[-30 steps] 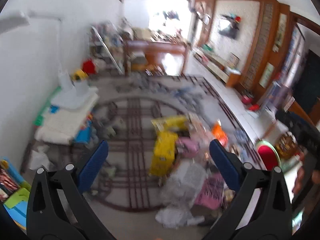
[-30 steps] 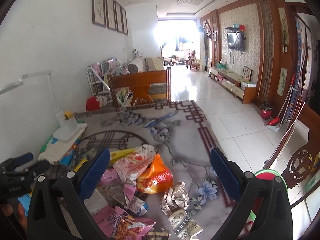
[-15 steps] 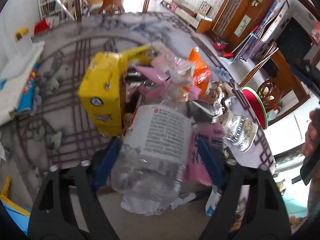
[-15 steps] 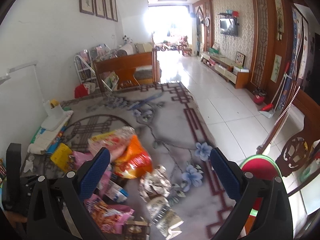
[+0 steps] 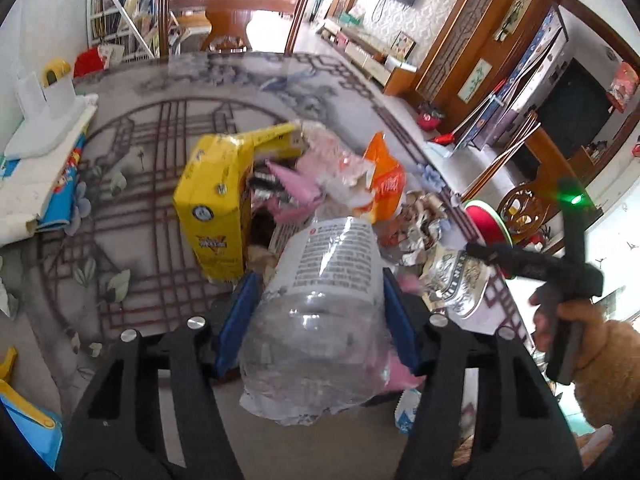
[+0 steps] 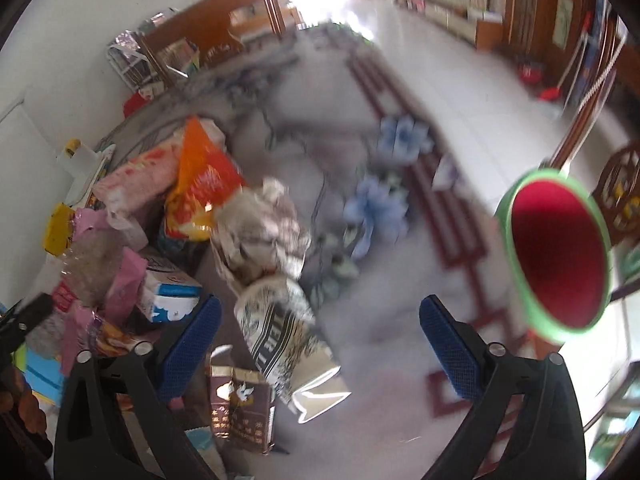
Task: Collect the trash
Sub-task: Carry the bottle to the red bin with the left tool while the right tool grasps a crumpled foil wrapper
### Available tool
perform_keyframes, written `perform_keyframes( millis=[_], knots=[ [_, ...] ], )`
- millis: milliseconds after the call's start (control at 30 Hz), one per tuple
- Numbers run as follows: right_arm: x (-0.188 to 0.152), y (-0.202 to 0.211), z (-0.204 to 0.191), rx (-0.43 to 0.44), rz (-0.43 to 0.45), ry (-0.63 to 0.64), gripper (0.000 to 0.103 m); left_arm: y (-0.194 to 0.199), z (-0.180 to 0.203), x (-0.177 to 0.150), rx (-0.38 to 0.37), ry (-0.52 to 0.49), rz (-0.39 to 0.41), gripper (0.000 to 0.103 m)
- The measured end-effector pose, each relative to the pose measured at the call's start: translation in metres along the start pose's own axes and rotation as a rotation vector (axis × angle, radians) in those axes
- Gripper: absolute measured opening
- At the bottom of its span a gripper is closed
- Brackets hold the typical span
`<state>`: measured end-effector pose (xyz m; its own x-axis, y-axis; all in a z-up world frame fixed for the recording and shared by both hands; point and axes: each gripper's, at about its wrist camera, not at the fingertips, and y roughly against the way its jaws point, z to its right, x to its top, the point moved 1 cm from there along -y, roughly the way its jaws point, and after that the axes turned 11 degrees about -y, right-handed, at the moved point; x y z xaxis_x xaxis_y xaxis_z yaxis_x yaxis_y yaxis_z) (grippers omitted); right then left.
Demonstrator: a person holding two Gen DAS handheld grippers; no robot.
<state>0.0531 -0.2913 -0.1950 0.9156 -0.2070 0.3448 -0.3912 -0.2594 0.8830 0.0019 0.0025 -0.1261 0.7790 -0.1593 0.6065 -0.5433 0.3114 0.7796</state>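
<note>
Between L gripper point(image 5: 320, 320) pads: crushed clear plastic bottle point(image 5: 320, 312), white printed label facing up, base toward camera. Jaws closing, both blue pads against bottle's sides. Just ahead-left of it, yellow carton point(image 5: 216, 204) standing on patterned desk point(image 5: 132, 152). Ahead, pink wrappers point(image 5: 296, 188) and orange snack bag point(image 5: 384, 180) in one heap w/ crumpled paper point(image 5: 420, 224). Off to R, a hand point(image 5: 568, 316) in tan fuzzy sleeve on other gripper's black handle.

Under R gripper point(image 6: 320, 332): jaws wide apart but closing, nothing pressed between pads. Silver foil packet point(image 6: 280, 336) w/ dark lettering lying between fingers, nearer L pad, not touching either as far as visible. Brown packet point(image 6: 240, 412) just beside it, toward camera. Blue-white carton point(image 6: 168, 296) just outside L pad. Crumpled paper ball point(image 6: 260, 232) ahead, orange bag point(image 6: 200, 188) beyond that. Far R of gripper, red bin w/ green rim point(image 6: 560, 256), mouth facing camera, well apart from the heap. View blurred, esp. desk surface.
</note>
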Motion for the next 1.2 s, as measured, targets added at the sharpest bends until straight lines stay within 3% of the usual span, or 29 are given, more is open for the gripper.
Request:
perform_keyframes(
  millis=[67, 100, 133, 233, 633, 833, 967, 1200],
  knots=[
    [-0.006, -0.006, 0.000, 0.009, -0.025, -0.012, 0.079, 0.003, -0.001, 0.003, 0.003, 0.002, 0.011, 0.058],
    [-0.008, -0.008, -0.001, 0.014, -0.031, -0.015, 0.069, 0.004, 0.000, 0.003, 0.005, 0.002, 0.015, 0.058],
    [-0.011, -0.009, -0.001, 0.025, -0.039, -0.019, 0.050, 0.006, 0.000, 0.005, 0.009, 0.002, 0.023, 0.058],
    [-0.019, -0.008, 0.001, 0.093, -0.060, -0.068, 0.023, 0.016, 0.002, 0.009, 0.007, -0.005, 0.047, 0.058],
    [-0.017, 0.070, -0.011, 0.215, 0.096, -0.040, 0.019, 0.043, 0.047, 0.044, -0.047, -0.091, 0.153, 0.058],
    [0.002, 0.099, 0.004, 0.250, 0.166, -0.025, 0.019, 0.027, 0.089, 0.070, -0.080, -0.130, 0.169, 0.058],
    [0.019, 0.107, 0.047, 0.197, 0.190, -0.027, 0.019, 0.000, 0.128, 0.085, -0.106, -0.125, 0.156, 0.058],
    [0.054, 0.094, 0.171, 0.072, 0.141, -0.154, 0.019, -0.060, 0.210, 0.106, -0.180, -0.126, 0.121, 0.058]
  ],
)
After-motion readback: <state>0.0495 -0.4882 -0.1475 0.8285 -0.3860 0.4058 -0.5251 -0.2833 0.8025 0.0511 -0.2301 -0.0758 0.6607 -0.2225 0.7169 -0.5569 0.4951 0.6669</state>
